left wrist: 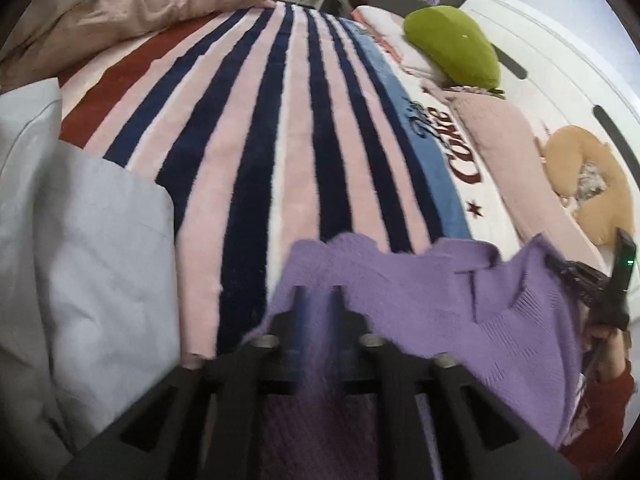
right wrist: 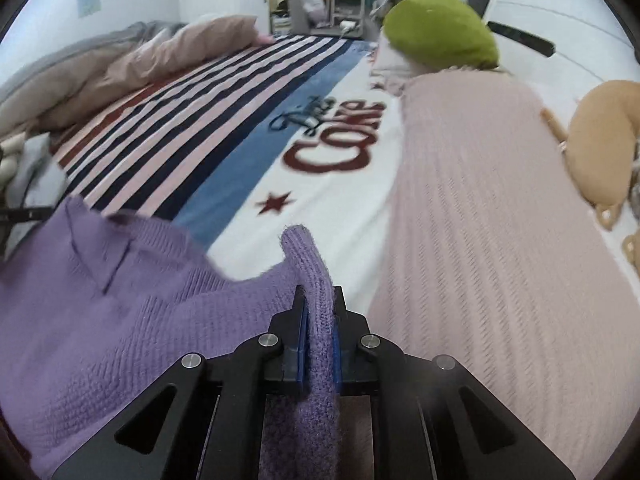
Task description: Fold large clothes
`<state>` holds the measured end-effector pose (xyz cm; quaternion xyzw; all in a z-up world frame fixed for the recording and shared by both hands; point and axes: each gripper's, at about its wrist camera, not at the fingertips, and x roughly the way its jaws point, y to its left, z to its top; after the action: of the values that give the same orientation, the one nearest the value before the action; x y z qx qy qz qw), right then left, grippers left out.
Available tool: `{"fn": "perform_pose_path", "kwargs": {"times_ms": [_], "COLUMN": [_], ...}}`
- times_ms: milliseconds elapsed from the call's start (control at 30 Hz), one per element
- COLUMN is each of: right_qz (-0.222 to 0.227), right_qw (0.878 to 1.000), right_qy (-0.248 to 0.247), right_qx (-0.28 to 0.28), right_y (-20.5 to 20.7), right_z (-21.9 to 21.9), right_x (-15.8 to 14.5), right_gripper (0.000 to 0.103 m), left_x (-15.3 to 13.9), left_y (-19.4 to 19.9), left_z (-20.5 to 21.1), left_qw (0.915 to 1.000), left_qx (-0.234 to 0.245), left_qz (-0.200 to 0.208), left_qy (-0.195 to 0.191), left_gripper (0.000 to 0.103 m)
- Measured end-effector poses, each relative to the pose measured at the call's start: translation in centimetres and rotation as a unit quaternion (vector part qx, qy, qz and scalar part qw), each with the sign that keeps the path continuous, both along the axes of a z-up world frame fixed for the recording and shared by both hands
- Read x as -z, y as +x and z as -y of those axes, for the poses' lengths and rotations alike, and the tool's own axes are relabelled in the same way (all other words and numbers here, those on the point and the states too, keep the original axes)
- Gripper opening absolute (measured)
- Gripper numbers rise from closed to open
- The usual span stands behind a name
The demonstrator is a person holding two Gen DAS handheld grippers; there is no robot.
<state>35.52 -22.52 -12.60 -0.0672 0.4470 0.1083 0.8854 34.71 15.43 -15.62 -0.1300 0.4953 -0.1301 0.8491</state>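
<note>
left wrist view: left gripper [left wrist: 318, 300] low over bed, purple sweater [left wrist: 440, 304] draped across striped blanket [left wrist: 256, 152]; purple knit lies between fingers, blurred, cannot tell if pads press it. grey cloth [left wrist: 88, 248] at left, green pillow [left wrist: 452, 46] far right.
right wrist view: right gripper [right wrist: 319, 312] clamped tight on ribbed sweater edge [right wrist: 312, 268], which stands up between pads; rest of sweater spreads left. pink knit cover [right wrist: 480, 220] beside, right.
</note>
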Motion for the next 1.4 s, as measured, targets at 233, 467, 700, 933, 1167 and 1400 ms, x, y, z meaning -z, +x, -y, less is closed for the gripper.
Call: {"fn": "perform_pose_path", "kwargs": {"times_ms": [233, 467, 700, 933, 1167, 1400], "right_qz": [-0.023, 0.043, 0.033, -0.014, 0.027, 0.059], "right_qw": [0.999, 0.999, 0.999, 0.999, 0.999, 0.985], "right_qy": [0.029, -0.001, -0.011, 0.009, 0.027, 0.118], "right_qx": [-0.008, 0.006, 0.033, 0.032, 0.010, -0.109], "right_y": [-1.2, -3.4, -1.5, 0.0, -5.0, -16.0], "right_z": [0.7, 0.8, 1.3, 1.7, 1.8, -3.1], "right_x": [0.5, -2.4, -3.4, 0.4, -2.9, -4.6], "right_gripper": [0.014, 0.004, 0.004, 0.012, 0.051, 0.061], "left_x": [1.9, -1.6, -1.3, 0.4, -5.3, -7.0], "left_y": [-1.0, -2.2, 0.2, 0.0, -6.2, -18.1], "left_z": [1.9, 2.4, 1.3, 1.4, 3.6, 3.9], "left_qw": [0.9981, 0.9968, 0.9937, 0.9928, 0.9915, 0.9889], "left_qx": [0.037, 0.023, -0.058, -0.067, -0.024, -0.028], "left_qz": [-0.024, 0.053, 0.045, 0.026, 0.099, 0.142], "left_qy": [0.042, 0.056, 0.085, 0.095, 0.082, 0.033], "left_gripper": [0.073, 0.012, 0.013, 0.044, 0.072, 0.091]}}
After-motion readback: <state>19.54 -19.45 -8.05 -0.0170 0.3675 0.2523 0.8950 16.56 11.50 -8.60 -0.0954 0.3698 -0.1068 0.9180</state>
